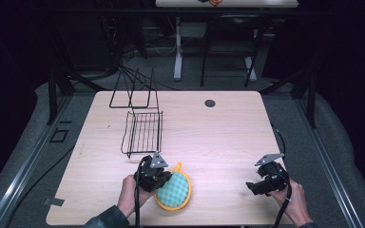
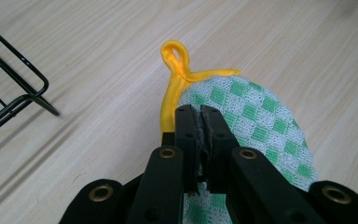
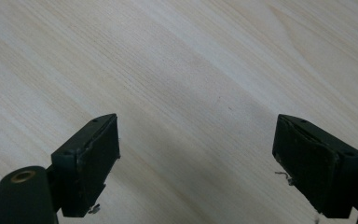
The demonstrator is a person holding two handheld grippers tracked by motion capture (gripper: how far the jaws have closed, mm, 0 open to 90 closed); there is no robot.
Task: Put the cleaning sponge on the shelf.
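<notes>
A round green-and-white checked pot holder [image 1: 176, 190] with a yellow rim and loop lies near the table's front edge, left of centre. My left gripper [image 1: 162, 182] sits at its left edge. In the left gripper view the jaws [image 2: 200, 114] are pressed together over the cloth [image 2: 261, 126], just behind the yellow loop [image 2: 175, 53], and seem to pinch its rim. My right gripper [image 1: 253, 186] hovers low at the front right, well apart from the pot holder. Its jaws [image 3: 196, 154] stand wide open over bare wood with nothing between them.
A black wire rack [image 1: 142, 130] stands on the wooden table [image 1: 218, 137] just beyond the left gripper; its corner [image 2: 14, 100] shows in the left gripper view. A small dark round spot [image 1: 210, 103] marks the table's far side.
</notes>
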